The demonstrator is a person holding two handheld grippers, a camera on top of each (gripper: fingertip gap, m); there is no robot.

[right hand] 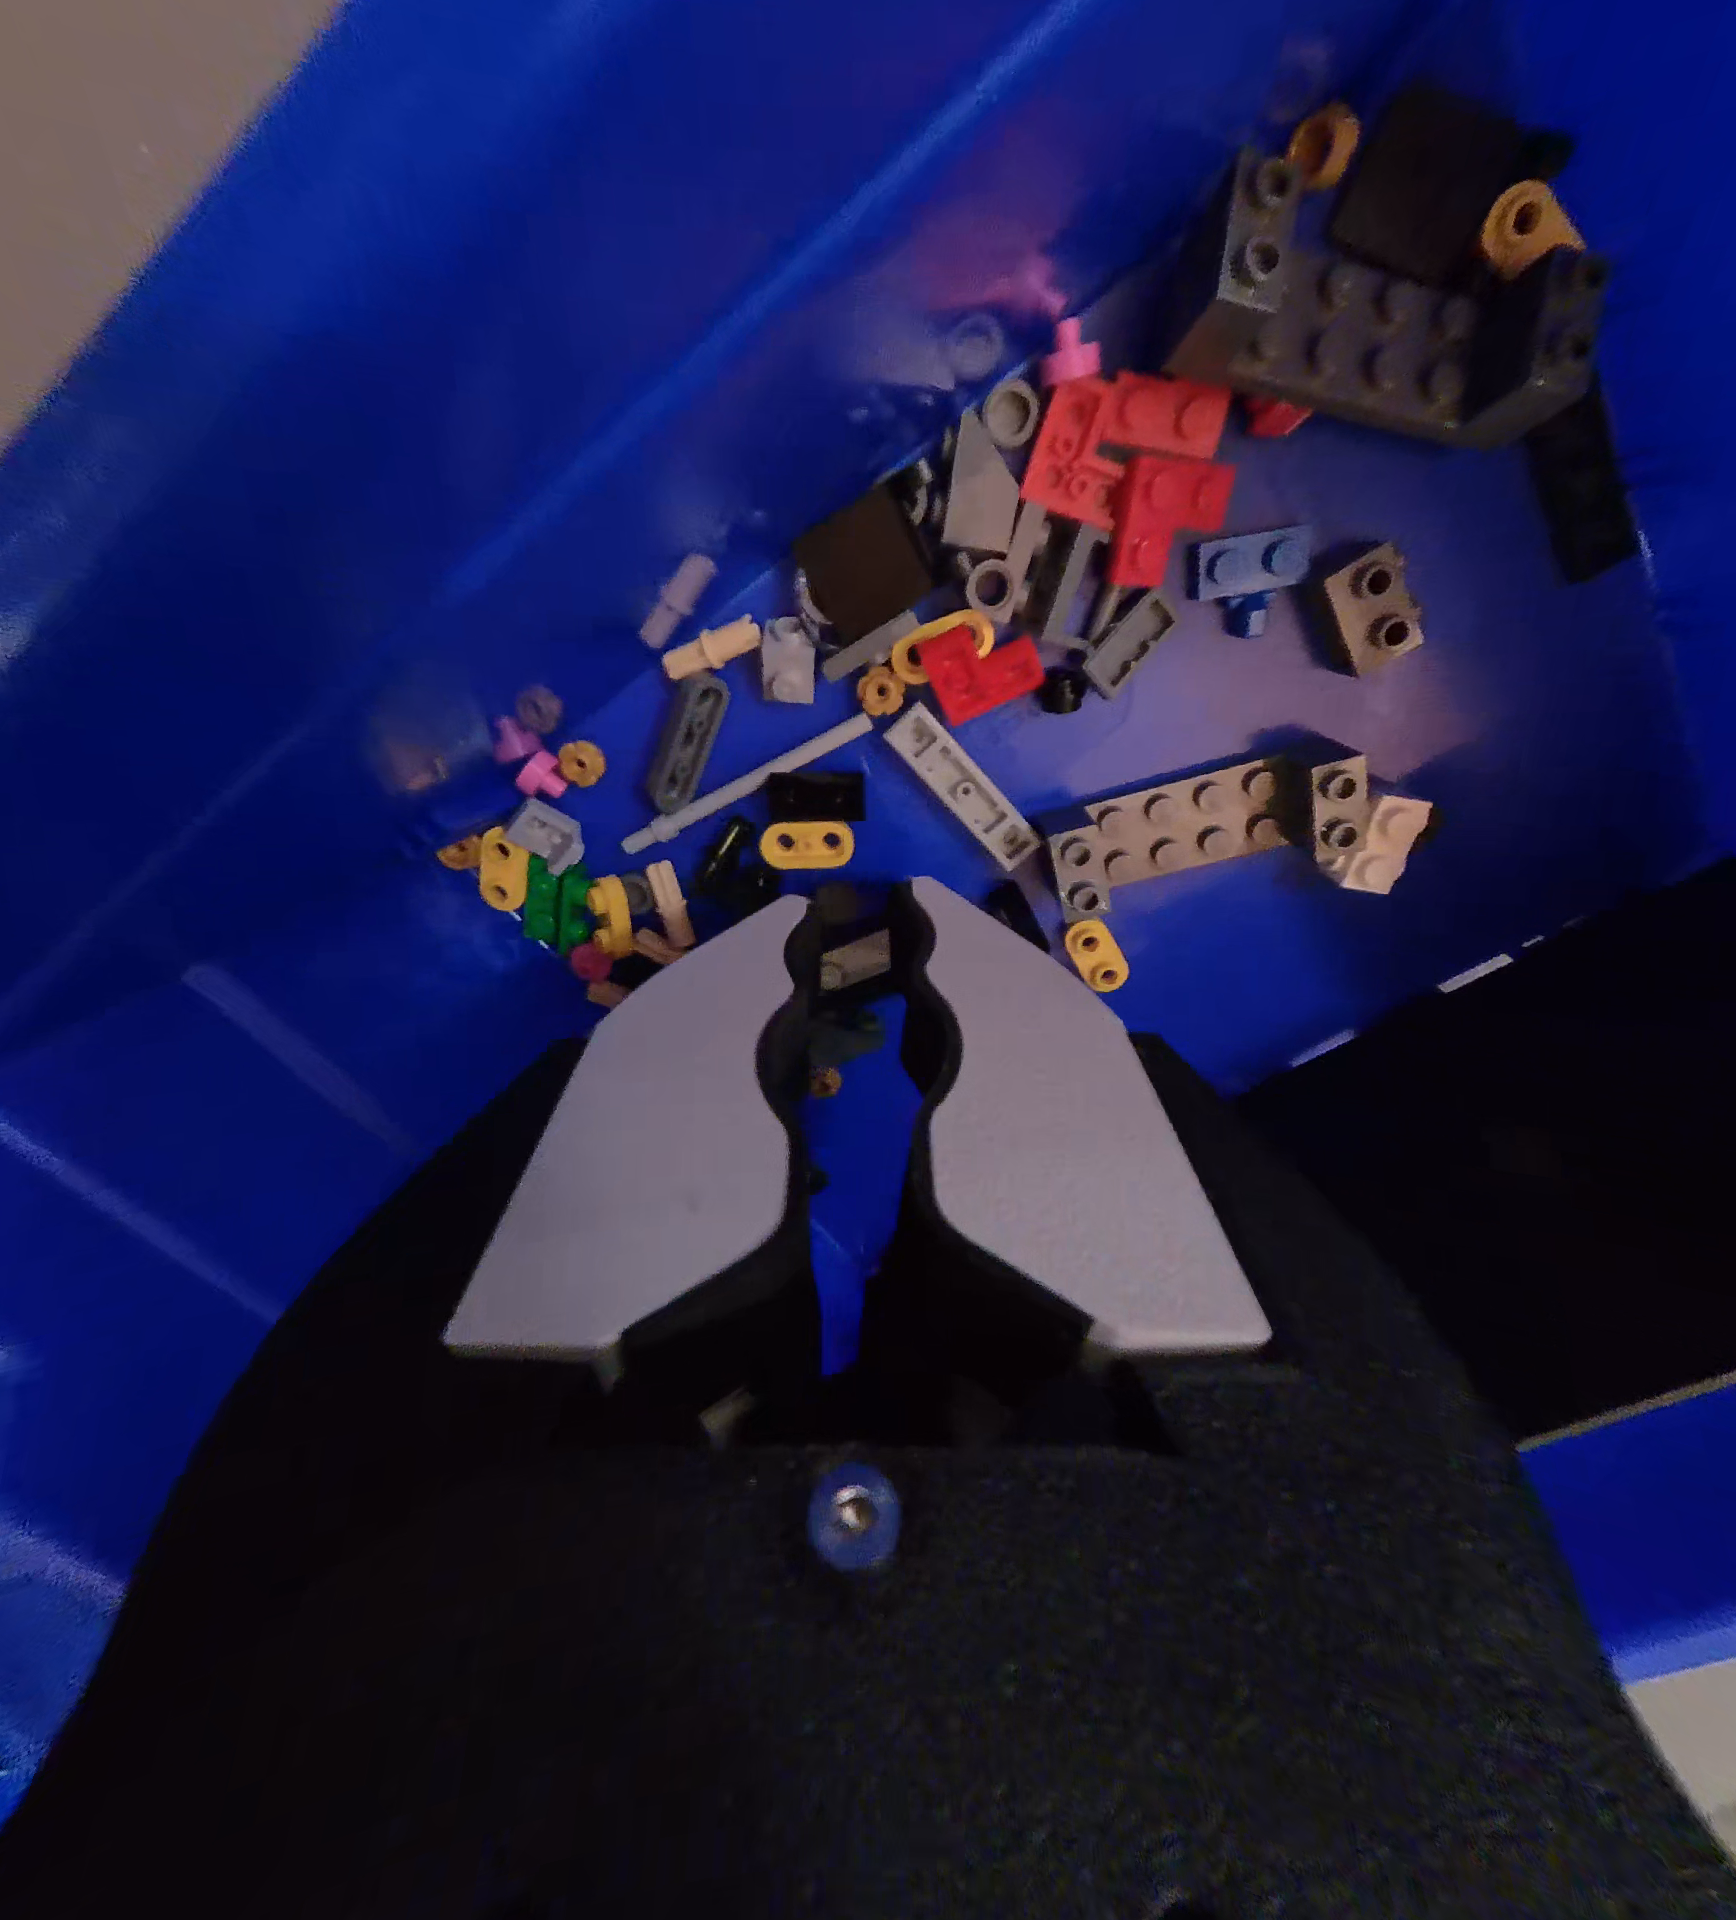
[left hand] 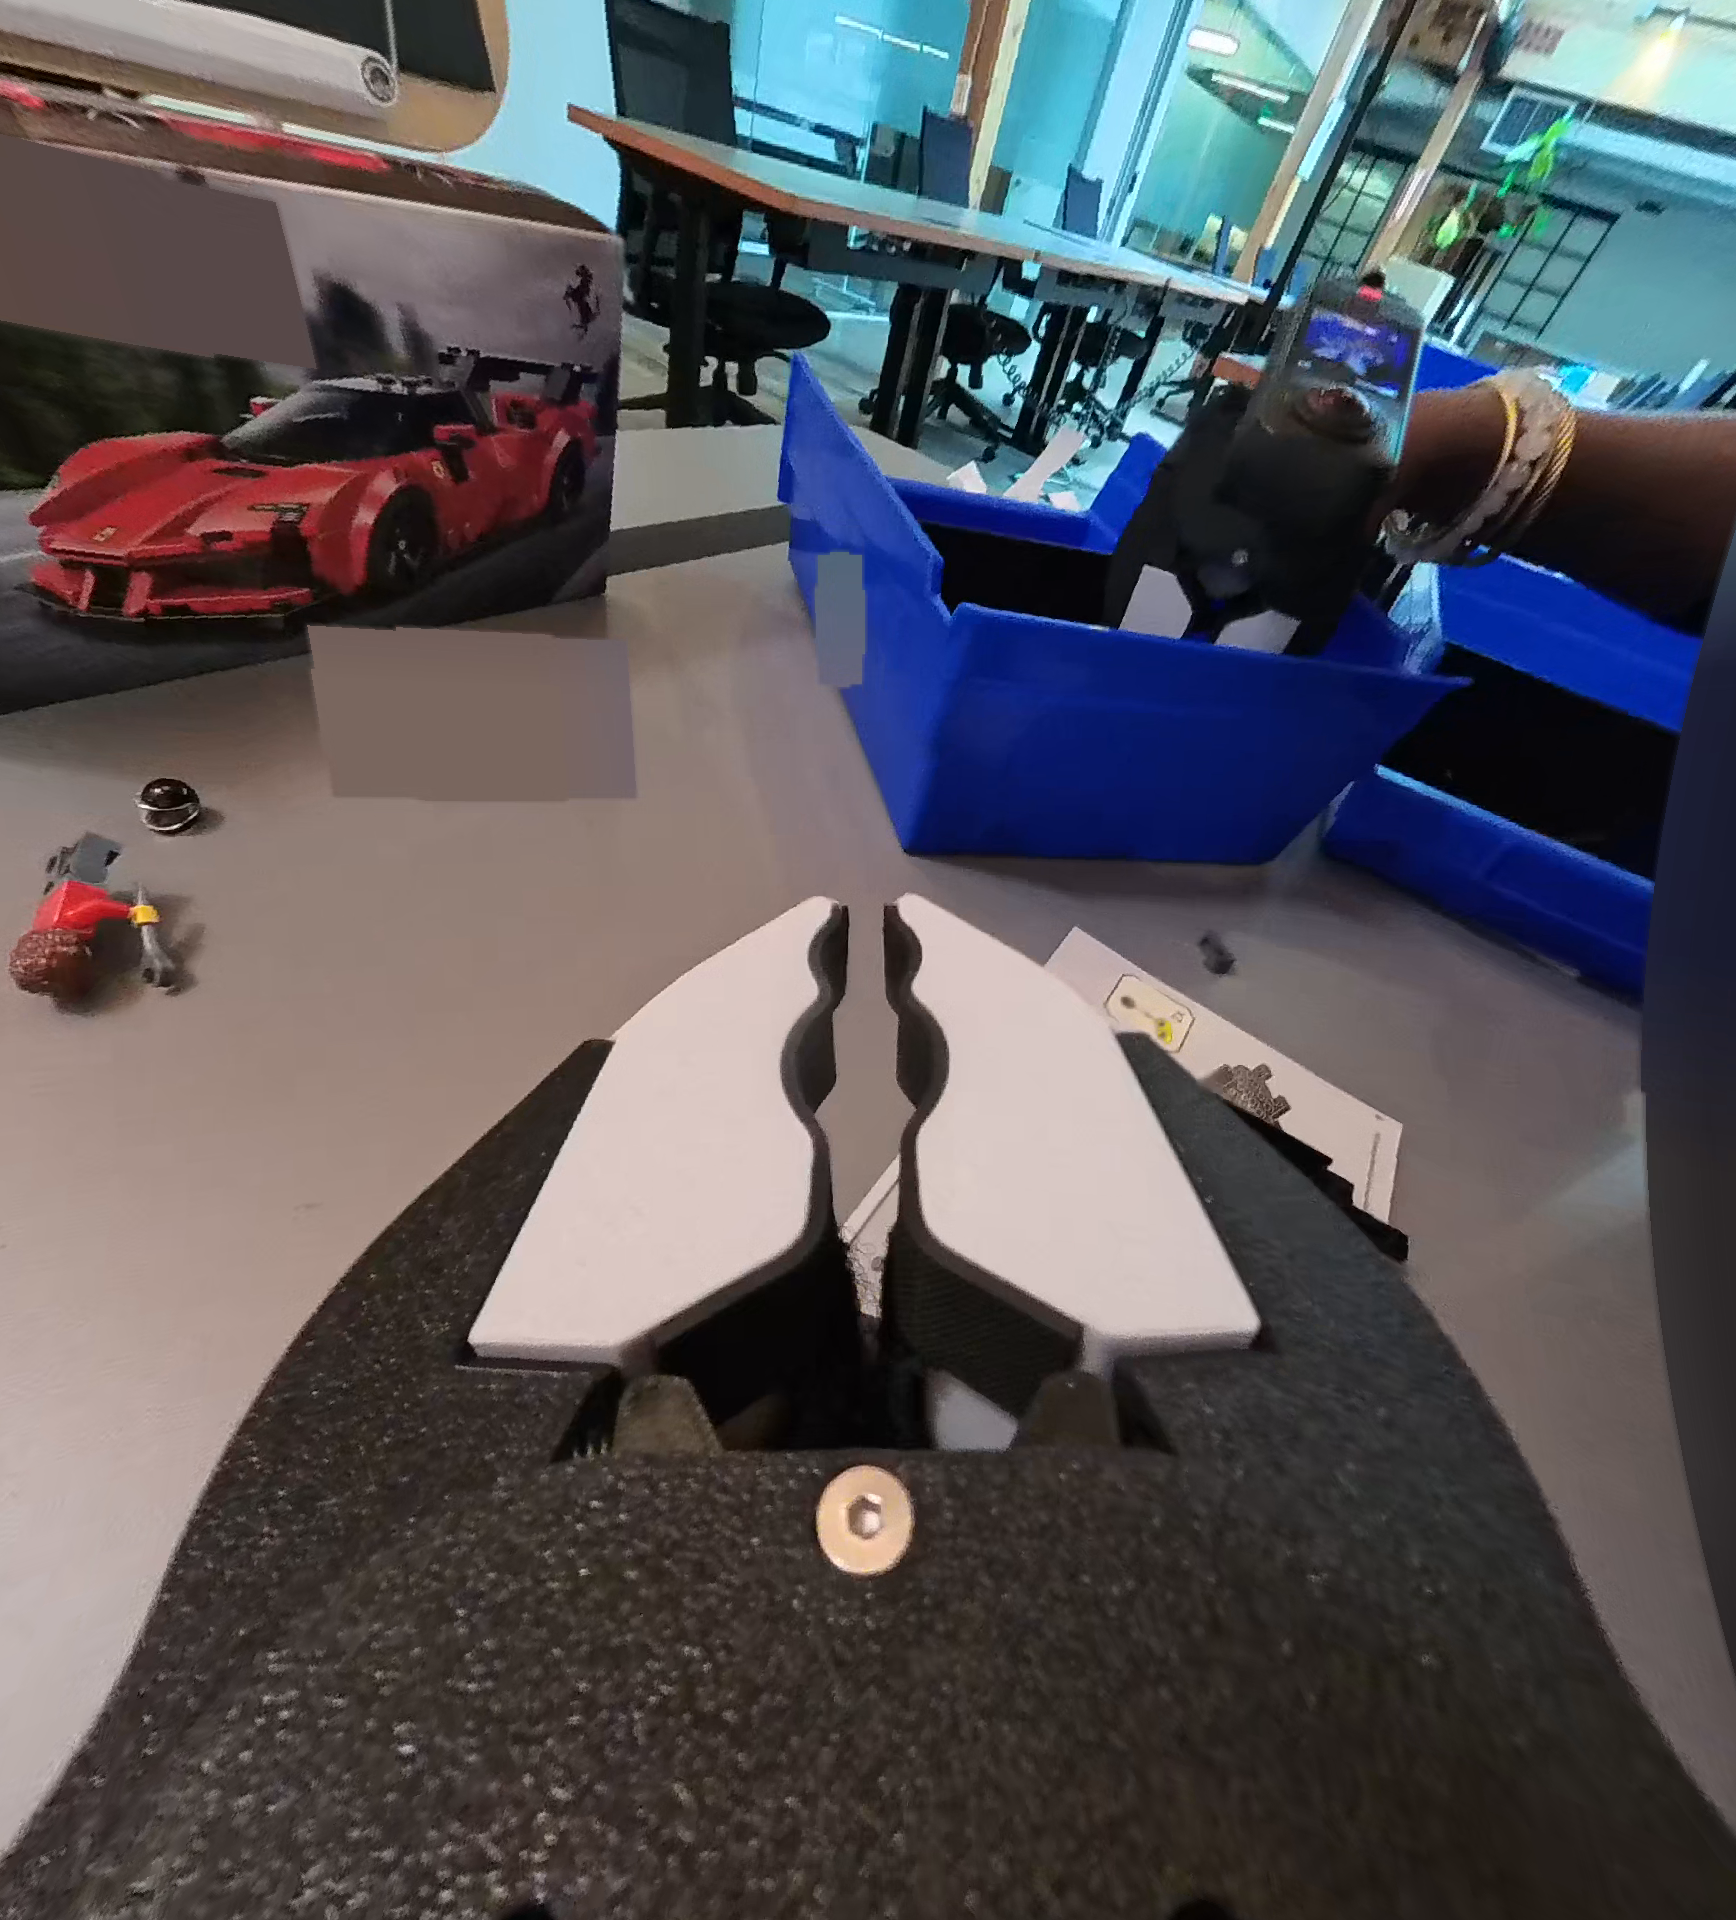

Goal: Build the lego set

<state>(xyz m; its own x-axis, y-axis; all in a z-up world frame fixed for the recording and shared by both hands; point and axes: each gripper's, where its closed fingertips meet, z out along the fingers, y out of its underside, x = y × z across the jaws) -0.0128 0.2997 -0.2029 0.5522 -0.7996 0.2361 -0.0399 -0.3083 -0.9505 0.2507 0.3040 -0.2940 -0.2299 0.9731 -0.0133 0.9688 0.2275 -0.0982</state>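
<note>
My left gripper (left hand: 865, 914) hovers low over the grey table (left hand: 428, 1091). Its fingers stand a narrow slit apart with nothing between them. My right gripper (right hand: 859, 920) reaches down into a blue bin (right hand: 428, 416) holding several loose toy bricks. Its fingers are apart, and a small grey piece (right hand: 859, 958) shows in the gap at the tips. A yellow two-hole link (right hand: 807, 844) and a black plate (right hand: 817, 795) lie just beyond the tips. The left wrist view shows the right gripper (left hand: 1248, 613) inside that bin (left hand: 1103, 748), held by a hand with bracelets (left hand: 1508, 457).
A toy box picturing a red car (left hand: 272, 447) stands at the back left. A black round piece (left hand: 168, 805) and a red and brown cluster (left hand: 90, 930) lie on the table at left. A printed sheet (left hand: 1259, 1039) lies right of my left gripper. A second blue bin (left hand: 1498, 862) stands at right. Tip to tip, the grippers are about 30 centimeters apart. About 20 centimeters separates my left fingertips from the black round piece (left hand: 168, 805).
</note>
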